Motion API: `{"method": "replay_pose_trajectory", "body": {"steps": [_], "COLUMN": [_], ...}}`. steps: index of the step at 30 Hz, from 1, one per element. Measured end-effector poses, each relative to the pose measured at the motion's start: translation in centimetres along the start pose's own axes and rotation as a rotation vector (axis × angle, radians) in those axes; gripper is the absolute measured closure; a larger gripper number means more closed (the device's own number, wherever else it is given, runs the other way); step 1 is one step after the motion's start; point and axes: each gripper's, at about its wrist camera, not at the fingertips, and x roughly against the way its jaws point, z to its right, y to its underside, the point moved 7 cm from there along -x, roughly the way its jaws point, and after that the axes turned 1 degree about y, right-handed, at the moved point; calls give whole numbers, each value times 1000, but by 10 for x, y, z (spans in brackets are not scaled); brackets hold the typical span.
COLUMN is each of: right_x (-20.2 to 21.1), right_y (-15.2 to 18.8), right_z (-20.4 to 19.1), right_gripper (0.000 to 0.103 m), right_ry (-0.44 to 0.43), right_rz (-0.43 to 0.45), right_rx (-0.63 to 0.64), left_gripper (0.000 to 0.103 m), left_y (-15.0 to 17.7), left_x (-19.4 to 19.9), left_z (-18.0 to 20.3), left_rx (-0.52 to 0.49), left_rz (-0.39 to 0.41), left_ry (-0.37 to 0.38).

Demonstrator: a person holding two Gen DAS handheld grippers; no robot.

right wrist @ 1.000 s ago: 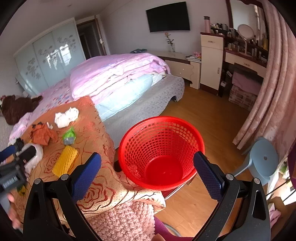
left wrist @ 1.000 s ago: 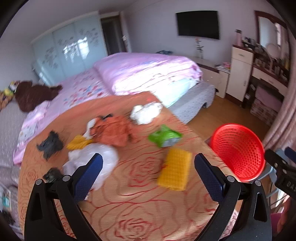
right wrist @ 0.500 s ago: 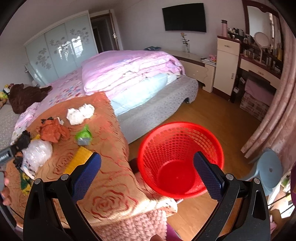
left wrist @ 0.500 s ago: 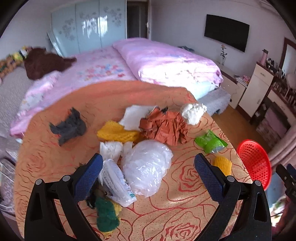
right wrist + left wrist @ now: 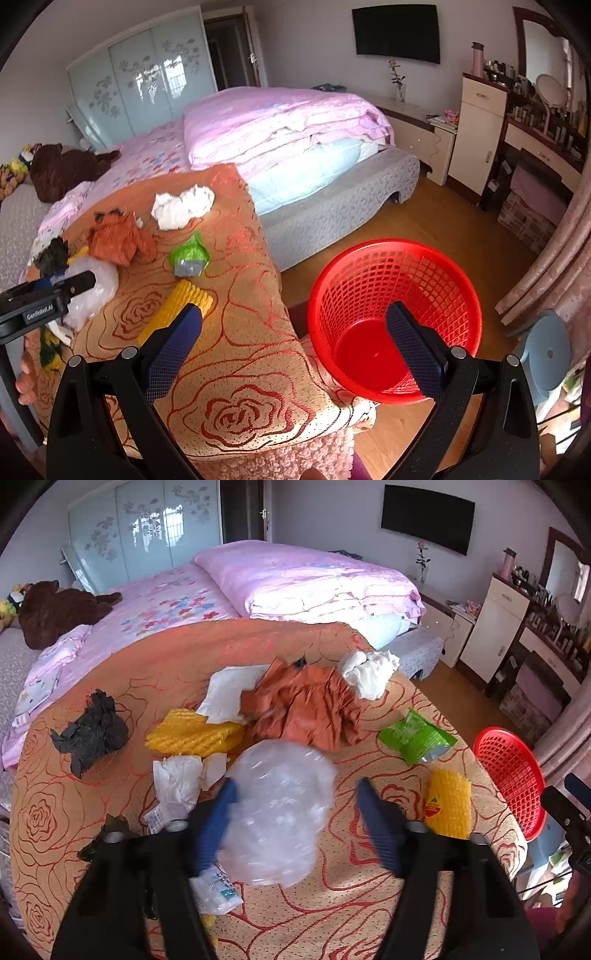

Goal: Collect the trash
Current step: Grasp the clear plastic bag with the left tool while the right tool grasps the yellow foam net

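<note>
Half a second ago my left gripper [image 5: 295, 816] stood wide above the litter; now its jaws have narrowed and dropped around the clear plastic bag [image 5: 279, 812], one finger at each flank, not yet clamped on it. They are blurred with motion, so I judge them to be mid-closing.

Going left to right across the orange rose-patterned cloth [image 5: 258, 915]: a crumpled black bag [image 5: 92, 733], a yellow foam net [image 5: 194, 734] with white paper [image 5: 231, 694] lying over its edge, a white tissue wad [image 5: 181, 782] just beside my left finger, the rust-coloured cloth [image 5: 306, 712], a white crumpled wad [image 5: 371, 672], a green wrapper [image 5: 415, 738] and a second yellow net [image 5: 448, 805] near the cloth's right edge.

This is the first pick, I judge: closing on the clear bag. It is soft and springy, so the next move calls for a full squeeze before lifting, then a carry rightward past the table's edge.

My right gripper [image 5: 295, 347] hangs with its jaws apart, holding nothing, poised between the cloth's corner and the red basket [image 5: 395, 258]. The basket stands on the wooden floor just beside the table; its mesh interior shows only bare red bottom, no trash in it yet.
</note>
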Motion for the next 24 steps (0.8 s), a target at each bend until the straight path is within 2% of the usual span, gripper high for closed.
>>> {"method": "replay_pose_trajectory", "body": {"steps": [2,5,9,18,21,24], "right_x": [-5,-12,-22,-44,-51,-58], "right_y": [4,9,12,21,23,24], "right_z": [-6,-20,-36,-88,-101,-109], "right_gripper": [6,6,6,7,15,34], "right_ry": [-19,-61,-87,-157,-153,-150], "right_rz": [-17,-48,-66,-91,-92,-102], "right_rx": [13,29,64,172,219,252], "left_gripper": [67,73,76,76,76,76], "left_y": [2,3,3,-9,-12,-13], "left_x": [-1,2,17,74,83,85], "left_z": [-2,-5,-6,-13,-16,-17], "left_rx": [6,17,33,61,70,75], "left_rz": [0,10,44,187,214,218], "left_ry": [5,15,27,8,-3,-6]}}
